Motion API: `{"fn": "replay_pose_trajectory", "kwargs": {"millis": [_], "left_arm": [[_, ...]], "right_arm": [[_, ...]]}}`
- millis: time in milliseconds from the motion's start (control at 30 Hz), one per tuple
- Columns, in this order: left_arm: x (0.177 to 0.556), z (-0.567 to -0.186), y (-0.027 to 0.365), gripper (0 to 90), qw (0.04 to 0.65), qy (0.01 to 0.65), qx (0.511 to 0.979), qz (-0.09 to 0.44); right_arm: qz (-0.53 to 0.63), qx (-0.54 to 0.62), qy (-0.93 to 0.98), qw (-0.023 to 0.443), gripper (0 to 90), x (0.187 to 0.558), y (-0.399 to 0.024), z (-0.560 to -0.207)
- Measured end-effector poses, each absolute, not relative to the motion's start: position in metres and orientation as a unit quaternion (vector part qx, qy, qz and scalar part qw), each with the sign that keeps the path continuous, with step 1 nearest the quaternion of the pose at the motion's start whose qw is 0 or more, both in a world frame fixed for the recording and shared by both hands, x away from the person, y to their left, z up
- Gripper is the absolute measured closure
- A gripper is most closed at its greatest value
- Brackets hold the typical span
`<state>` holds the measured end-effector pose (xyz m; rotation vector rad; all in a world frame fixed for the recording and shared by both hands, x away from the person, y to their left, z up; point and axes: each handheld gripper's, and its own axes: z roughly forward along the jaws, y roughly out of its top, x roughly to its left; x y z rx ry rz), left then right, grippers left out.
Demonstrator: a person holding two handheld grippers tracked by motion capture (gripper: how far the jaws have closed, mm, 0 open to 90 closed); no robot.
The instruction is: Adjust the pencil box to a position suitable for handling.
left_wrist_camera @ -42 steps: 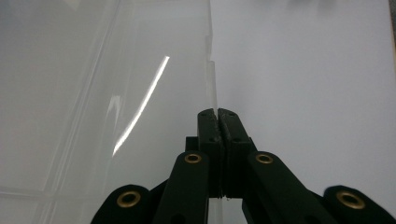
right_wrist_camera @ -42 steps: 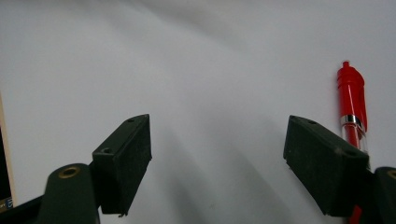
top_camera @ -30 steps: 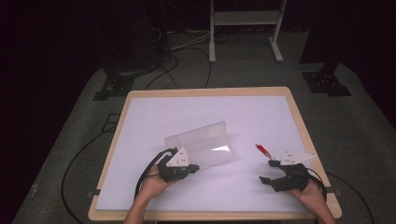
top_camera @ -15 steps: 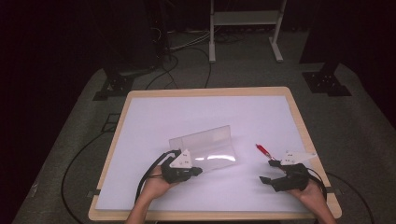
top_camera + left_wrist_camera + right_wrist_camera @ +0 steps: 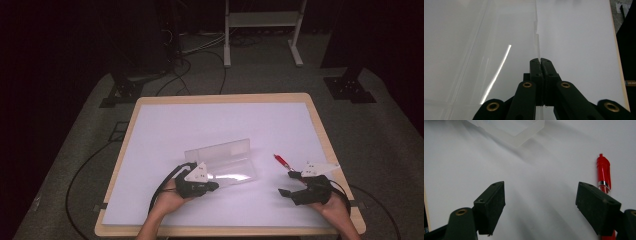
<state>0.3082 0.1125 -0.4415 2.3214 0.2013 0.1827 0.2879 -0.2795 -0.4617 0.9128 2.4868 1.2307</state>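
Between left claw (image 5: pixel 540 61) jaws, clear case (image 5: pixel 222 160) wall pinched, right claw (image 5: pixel 540 202) wide open beside red pen (image 5: pixel 604 175)

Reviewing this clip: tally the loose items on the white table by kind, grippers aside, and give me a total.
Clear plastic case, lid open: 1
Red pen: 1
Total: 2
The left gripper is shut on the case's thin clear edge; the right gripper is open, with the pen lying beside one jaw.
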Motion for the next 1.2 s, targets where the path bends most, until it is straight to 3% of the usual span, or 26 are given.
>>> {"fn": "replay_pose_trajectory", "kwargs": {"millis": [1200], "left_arm": [[0.311, -0.455, 0.106, 88.2, 0.387, 0.086, 0.918, 0.033]], "right_arm": [[0.418, 0.31, 0.846, 0.111, 22.5, 0.288, -0.28, -0.462]]}}
